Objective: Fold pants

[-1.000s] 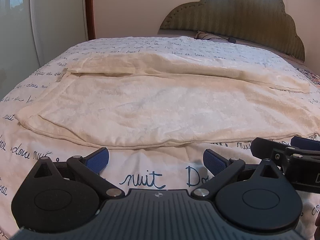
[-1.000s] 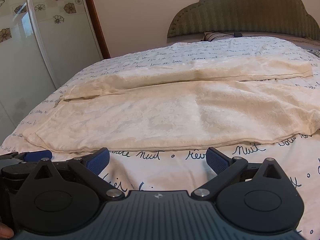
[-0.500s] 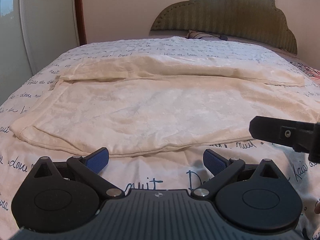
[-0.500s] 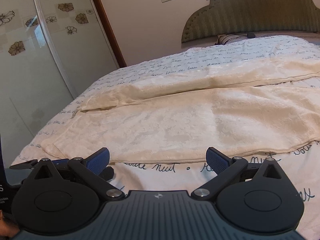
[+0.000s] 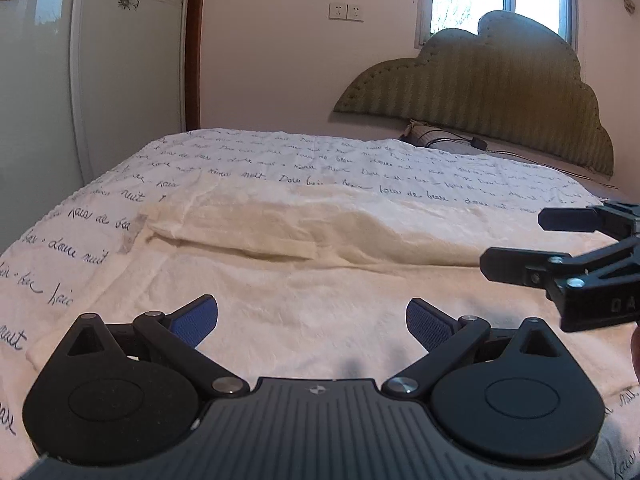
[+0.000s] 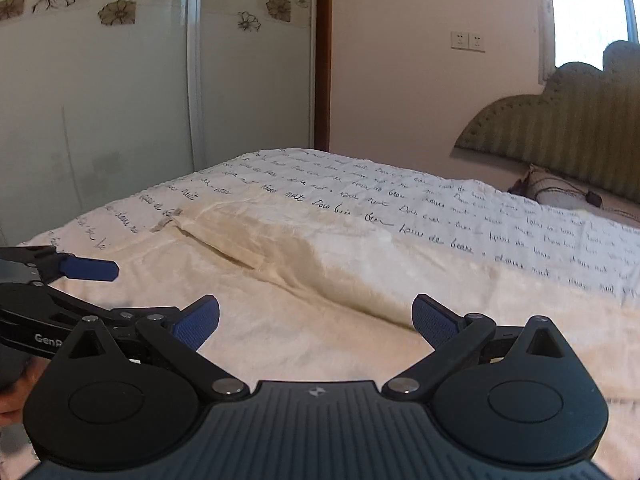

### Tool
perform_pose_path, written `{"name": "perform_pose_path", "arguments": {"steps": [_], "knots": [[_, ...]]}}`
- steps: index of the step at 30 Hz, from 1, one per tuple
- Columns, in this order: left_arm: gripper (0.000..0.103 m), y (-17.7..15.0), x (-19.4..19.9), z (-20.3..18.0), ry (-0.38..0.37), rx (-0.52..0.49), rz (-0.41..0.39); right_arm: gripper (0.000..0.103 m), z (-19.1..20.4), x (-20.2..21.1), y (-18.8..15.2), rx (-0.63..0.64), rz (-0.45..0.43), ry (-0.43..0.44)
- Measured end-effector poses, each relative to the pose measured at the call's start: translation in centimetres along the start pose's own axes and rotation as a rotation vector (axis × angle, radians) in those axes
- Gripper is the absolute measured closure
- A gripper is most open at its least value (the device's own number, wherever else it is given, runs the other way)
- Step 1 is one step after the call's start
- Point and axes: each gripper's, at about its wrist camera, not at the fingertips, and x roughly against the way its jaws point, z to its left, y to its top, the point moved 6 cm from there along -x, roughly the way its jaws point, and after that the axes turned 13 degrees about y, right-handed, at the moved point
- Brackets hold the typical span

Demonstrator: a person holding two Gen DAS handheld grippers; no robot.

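Cream pants (image 5: 304, 280) (image 6: 320, 264) lie flat across the bed, one leg stretched along the far side and the other closer to me. My left gripper (image 5: 312, 324) hovers open over the near leg, nothing between its blue pads. My right gripper (image 6: 316, 322) is open too, low above the cloth near the crease between the legs. In the left wrist view the right gripper (image 5: 516, 244) shows at the right edge, jaws apart. In the right wrist view the left gripper (image 6: 120, 296) shows at the left edge.
A white bedspread with dark handwriting (image 5: 360, 160) (image 6: 460, 216) covers the bed. A green padded headboard (image 5: 500, 92) and a pillow (image 5: 432, 136) stand at the far right. A glass wardrobe door with flower prints (image 6: 160, 80) rises behind the bed's left side.
Both grippers have moved forward and to the left over the pants, closer to the cloth. Both stay open.
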Motion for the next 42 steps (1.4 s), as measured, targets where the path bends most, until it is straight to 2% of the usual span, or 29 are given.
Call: {"name": "perform_pose_path", "arguments": {"steps": [3,7,10,13,16,18,20,22,23,24,25,26,30,33,37,39,42], "knots": [[0.001,0.9,-2.2,0.4,0.029,0.003,-0.014,0.0,-2.2,-3.6,1.8,0.021,0.013,-0.009],[0.001,0.8,-5.3,0.7,0.069,0.012,-0.008,0.0,-6.0,-8.7,4.0,-0.018,0.018,0.055],[0.001,-0.3,-7.0,0.6,0.078,-0.01,0.018,0.0,-8.8,-12.9,5.6,-0.04,0.037,0.084],[0.001,-1.5,-8.2,0.4,0.068,-0.028,0.068,0.0,-10.7,-16.8,6.6,-0.027,0.079,0.077],[0.0,-2.1,-8.7,0.5,0.066,-0.031,0.09,0.015,-11.7,-20.8,7.1,0.007,0.145,0.071],[0.0,-2.4,-8.8,0.3,0.073,-0.041,0.09,0.029,-12.4,-23.4,6.8,-0.016,0.207,0.091],[0.0,-2.5,-8.8,0.2,0.076,-0.051,0.09,0.033,-13.0,-25.6,5.9,-0.062,0.287,0.135],[0.0,-2.5,-9.0,0.2,0.062,-0.05,0.097,0.032,-13.0,-26.8,5.0,-0.073,0.342,0.178],[0.0,-2.6,-9.1,0.2,0.054,-0.049,0.103,0.032,-12.8,-26.9,4.9,-0.053,0.342,0.194],[0.0,-2.5,-9.2,0.2,0.049,-0.048,0.108,0.039,-12.7,-26.9,4.9,-0.043,0.34,0.208],[0.0,-2.5,-9.2,0.3,0.043,-0.045,0.111,0.047,-12.5,-26.6,4.9,-0.043,0.33,0.239],[0.0,-2.5,-9.2,0.3,0.033,-0.043,0.112,0.064,-12.2,-26.3,5.0,-0.034,0.324,0.248],[0.004,-2.3,-9.0,0.6,-0.03,0.0,0.104,0.085,-10.1,-24.6,4.9,0.136,0.29,0.179],[0.007,-1.7,-8.7,2.6,-0.053,0.154,0.089,0.089,-7.2,-21.8,5.1,0.308,0.234,0.121],[0.007,-0.9,-8.3,6.9,-0.099,0.459,0.093,0.091,-1.8,-16.7,4.4,0.529,0.18,0.099],[0.005,-0.1,-7.6,8.3,-0.141,0.547,0.074,0.092,1.1,-14.0,3.0,0.627,0.175,0.104],[0.0,1.3,-6.0,9.3,-0.224,0.615,0.014,0.092,5.2,-10.3,0.1,0.749,0.179,0.115]]}}
